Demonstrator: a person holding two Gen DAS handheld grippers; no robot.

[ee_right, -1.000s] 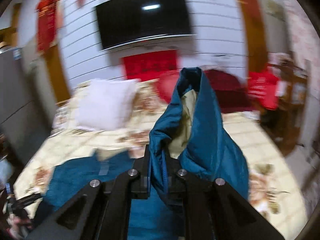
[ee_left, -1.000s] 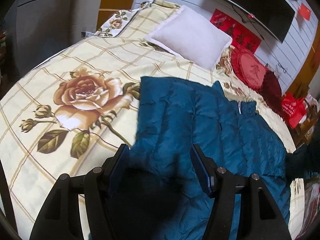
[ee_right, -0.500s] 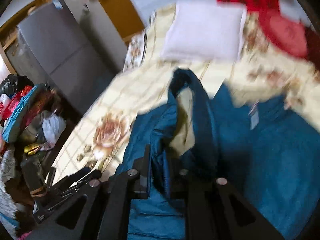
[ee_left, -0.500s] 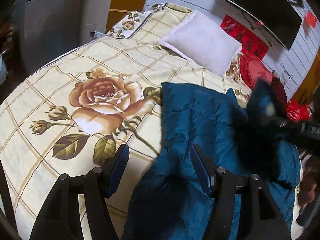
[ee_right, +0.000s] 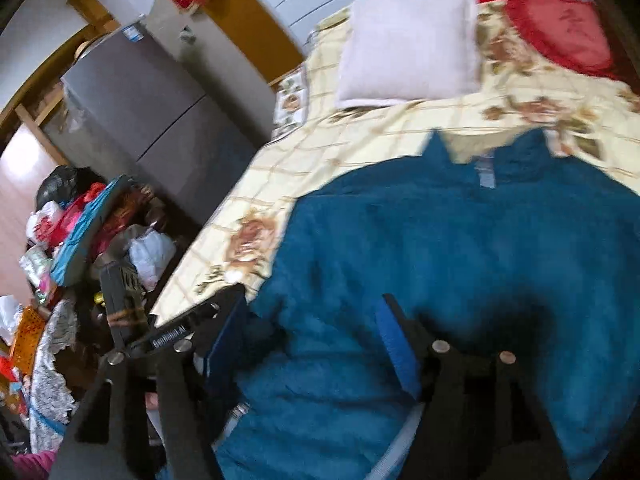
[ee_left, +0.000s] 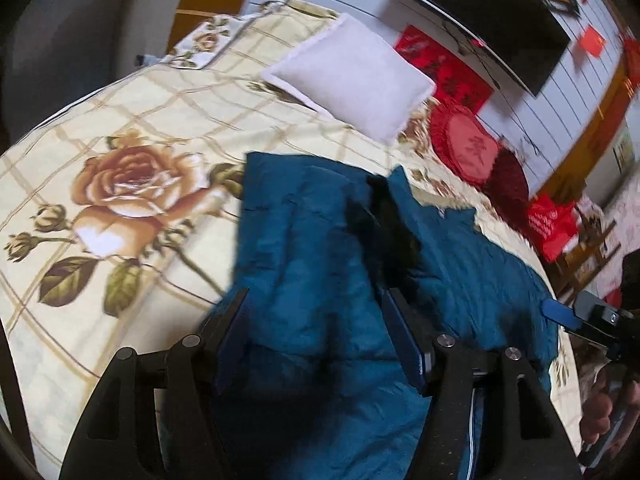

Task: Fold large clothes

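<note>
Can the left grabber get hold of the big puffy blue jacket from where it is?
Probably yes. The left gripper hangs open right over the puffy teal-blue quilted jacket spread on the rose-print bedspread, with nothing between them.

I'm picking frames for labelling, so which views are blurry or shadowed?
Left wrist view: teal jacket fairly sharp, dark shadow across its middle, television smeared. Right wrist view: motion blur throughout, white pillow soft-edged, shadow on the jacket near the bottom.
</note>
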